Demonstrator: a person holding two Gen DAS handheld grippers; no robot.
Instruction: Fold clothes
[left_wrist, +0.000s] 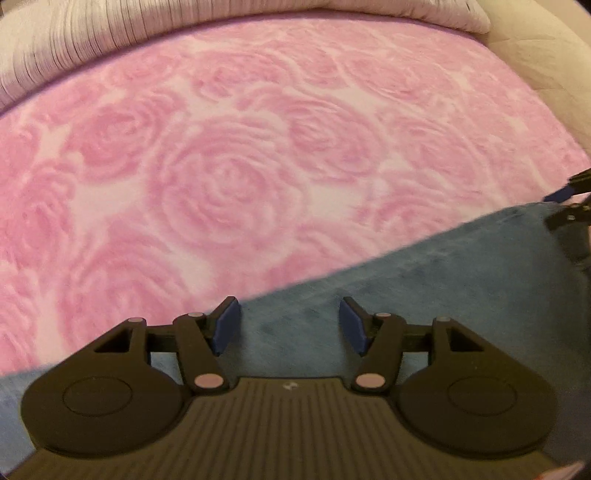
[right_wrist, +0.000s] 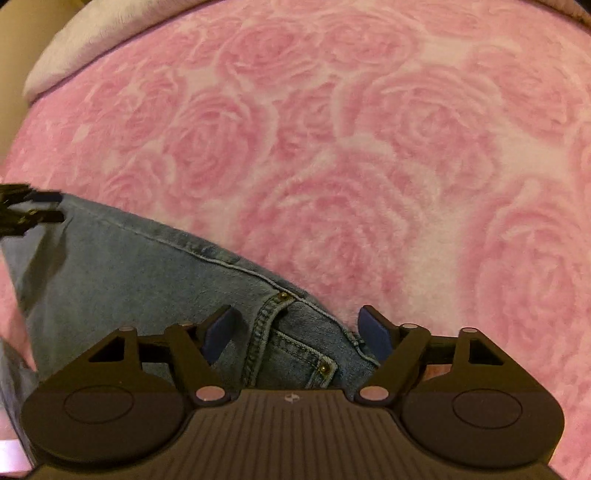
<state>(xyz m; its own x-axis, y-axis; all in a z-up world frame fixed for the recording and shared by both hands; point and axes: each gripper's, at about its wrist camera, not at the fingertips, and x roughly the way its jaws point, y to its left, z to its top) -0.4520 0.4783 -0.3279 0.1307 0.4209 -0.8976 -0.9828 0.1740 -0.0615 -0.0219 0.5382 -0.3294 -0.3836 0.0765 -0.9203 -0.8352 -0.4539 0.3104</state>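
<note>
Jeans (right_wrist: 122, 273) flat on pink rose blanket (left_wrist: 229, 177), near edge of bed. Left tool (left_wrist: 290, 325) wide open over denim, gripping nothing. Right tool (right_wrist: 297, 332) wide open astride pocket corner, gripping nothing. Broad bare blanket beyond seam edge; pillows (left_wrist: 92, 40) at far edge.

1 pr jeans (right_wrist: 129, 266), 2 claws (left_wrist: 290, 325) (right_wrist: 297, 334), 1 pink rose blanket (left_wrist: 229, 166), 1 pillow (left_wrist: 74, 40)
</note>
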